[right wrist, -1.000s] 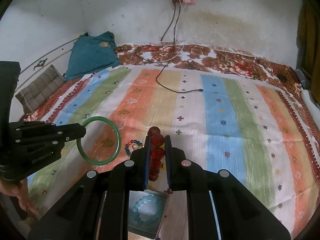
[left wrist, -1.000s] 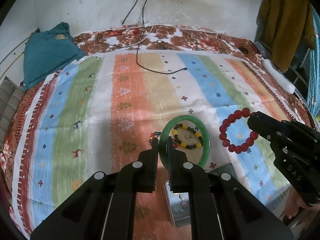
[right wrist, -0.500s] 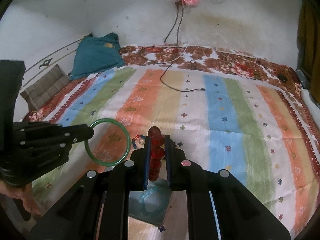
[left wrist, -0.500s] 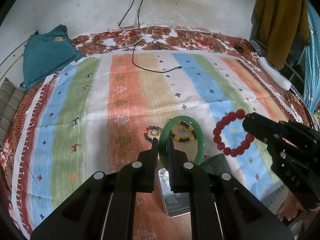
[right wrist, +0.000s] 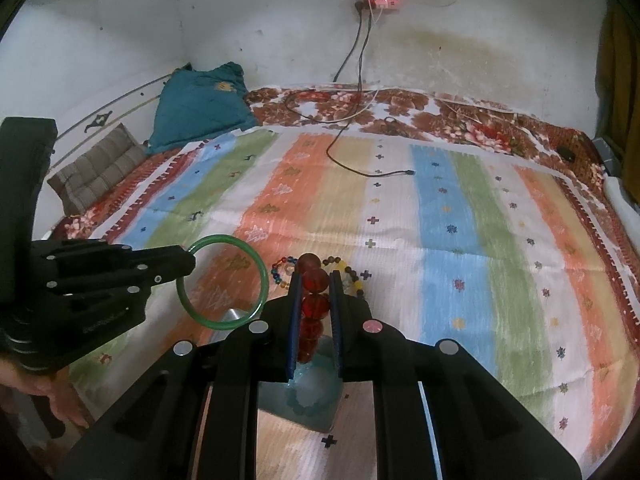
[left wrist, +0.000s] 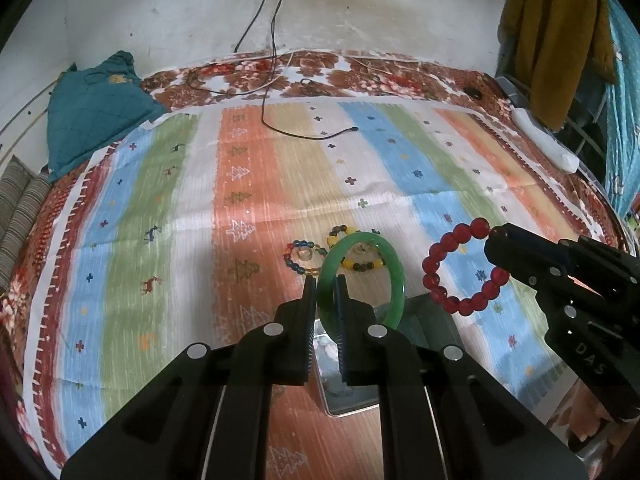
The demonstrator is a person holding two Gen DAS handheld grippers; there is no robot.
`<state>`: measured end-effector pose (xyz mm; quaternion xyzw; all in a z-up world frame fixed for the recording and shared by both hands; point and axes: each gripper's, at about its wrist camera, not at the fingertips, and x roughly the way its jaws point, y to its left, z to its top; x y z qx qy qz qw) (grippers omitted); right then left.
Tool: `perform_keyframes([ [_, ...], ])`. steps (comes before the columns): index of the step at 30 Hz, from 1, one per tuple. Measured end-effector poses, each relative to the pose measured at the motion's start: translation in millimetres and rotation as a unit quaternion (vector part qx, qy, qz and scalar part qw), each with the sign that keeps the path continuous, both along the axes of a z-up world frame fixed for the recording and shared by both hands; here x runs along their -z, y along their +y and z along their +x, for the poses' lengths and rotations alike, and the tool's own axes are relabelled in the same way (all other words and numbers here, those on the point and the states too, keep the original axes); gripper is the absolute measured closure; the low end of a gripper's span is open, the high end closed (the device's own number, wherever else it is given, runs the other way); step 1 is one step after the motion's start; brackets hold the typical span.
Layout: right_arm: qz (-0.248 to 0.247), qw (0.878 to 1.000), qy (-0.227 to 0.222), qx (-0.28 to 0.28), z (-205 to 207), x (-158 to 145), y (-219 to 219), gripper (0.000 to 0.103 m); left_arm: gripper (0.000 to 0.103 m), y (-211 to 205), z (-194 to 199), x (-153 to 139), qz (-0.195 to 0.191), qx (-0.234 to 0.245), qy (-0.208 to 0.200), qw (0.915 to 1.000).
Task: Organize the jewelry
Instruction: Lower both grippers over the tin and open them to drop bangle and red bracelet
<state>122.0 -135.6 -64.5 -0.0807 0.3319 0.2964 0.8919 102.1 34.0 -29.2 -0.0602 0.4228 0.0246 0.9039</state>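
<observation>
My left gripper is shut on a green bangle and holds it upright above the bed; the bangle also shows in the right wrist view. My right gripper is shut on a red bead bracelet, which hangs to the right in the left wrist view. Under both grippers lies an open metal box with a pale blue bead bracelet inside. A multicoloured bead bracelet and a yellow-and-dark bead bracelet lie on the blanket beyond.
The striped blanket covers the bed. A black charging cable runs from the wall socket onto the blanket. A teal pillow lies at the far left. A mustard garment hangs at the right.
Both grippers have drawn back towards the near edge of the bed, still holding their pieces. The metal box now lies further under the fingers and the loose bracelets sit further ahead.
</observation>
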Motion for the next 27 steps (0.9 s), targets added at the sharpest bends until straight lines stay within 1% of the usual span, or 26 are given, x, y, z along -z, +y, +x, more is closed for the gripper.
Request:
perform_keyframes([
  [10,0.002,1.0,0.013,-0.003,-11,4,-7,0.089,0.094,-1,-8,2,-0.004,-0.002,0.001,1.0],
  [21,-0.005,1.0,0.015,-0.013,-18,8,-6,0.089,0.094,-9,-20,5,-0.002,0.008,0.003,1.0],
  [25,-0.006,1.0,0.022,-0.012,-17,10,-5,0.089,0.093,-10,-19,7,-0.014,0.012,0.01,0.9998],
  [26,-0.006,1.0,0.025,-0.011,-16,10,-4,0.089,0.093,-10,-18,9,-0.02,0.016,0.015,0.9996],
  [27,-0.004,1.0,0.028,-0.011,-16,10,-5,0.086,0.092,-11,-17,12,-0.022,0.019,0.025,0.9993],
])
